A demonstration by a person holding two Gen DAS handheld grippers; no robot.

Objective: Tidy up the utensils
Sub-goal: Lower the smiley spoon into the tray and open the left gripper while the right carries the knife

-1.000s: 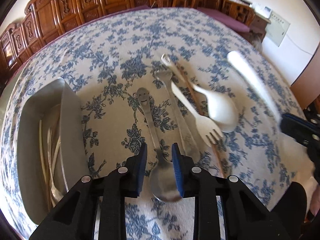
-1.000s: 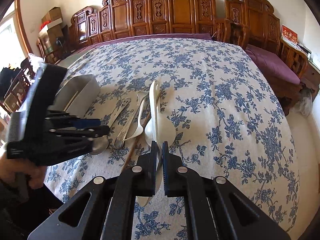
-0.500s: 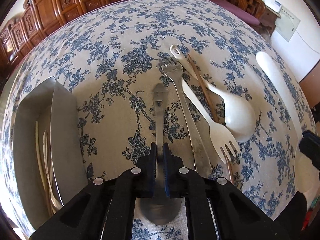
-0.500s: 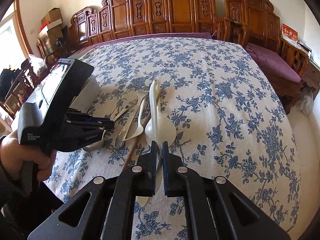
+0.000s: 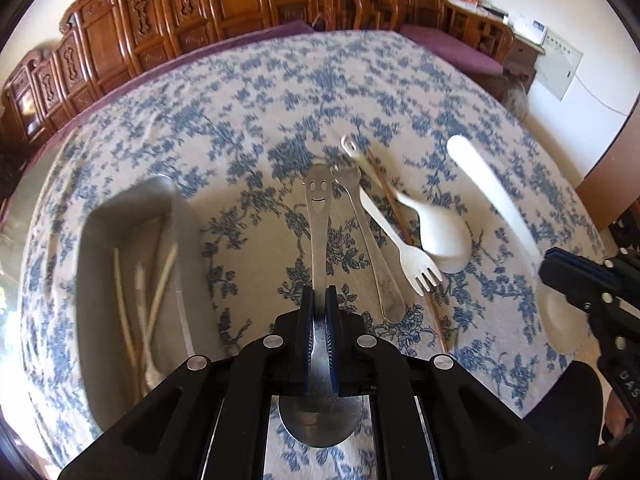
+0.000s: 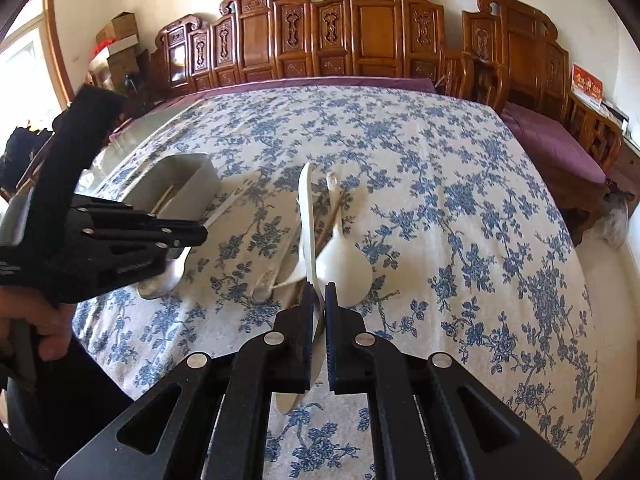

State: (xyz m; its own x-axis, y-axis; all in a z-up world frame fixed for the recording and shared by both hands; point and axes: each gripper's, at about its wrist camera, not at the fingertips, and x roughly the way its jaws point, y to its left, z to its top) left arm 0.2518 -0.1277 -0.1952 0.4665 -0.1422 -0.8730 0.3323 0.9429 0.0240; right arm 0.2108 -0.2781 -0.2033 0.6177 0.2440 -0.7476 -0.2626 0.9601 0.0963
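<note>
Utensils are splitting up: your left tongs [image 5: 319, 300] have just clamped on the metal spoon [image 5: 319, 216] and lifted it off the bench [image 5: 248, 128], ready for the tray [image 5: 100, 248]. Your right tongs [image 6: 319, 296] stay clamped on the white spoon [image 6: 306, 208].

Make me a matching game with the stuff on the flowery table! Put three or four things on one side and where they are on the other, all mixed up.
Things:
1. smiley-face metal spoon
2. long white spoon
3. white fork
4. thin pale sticks

Places:
A. lying loose on the tablecloth, between the two grippers
B. clamped in the left gripper
C. inside the grey tray
D. clamped in the right gripper

Pairs: 1-B, 2-D, 3-A, 4-C
</note>
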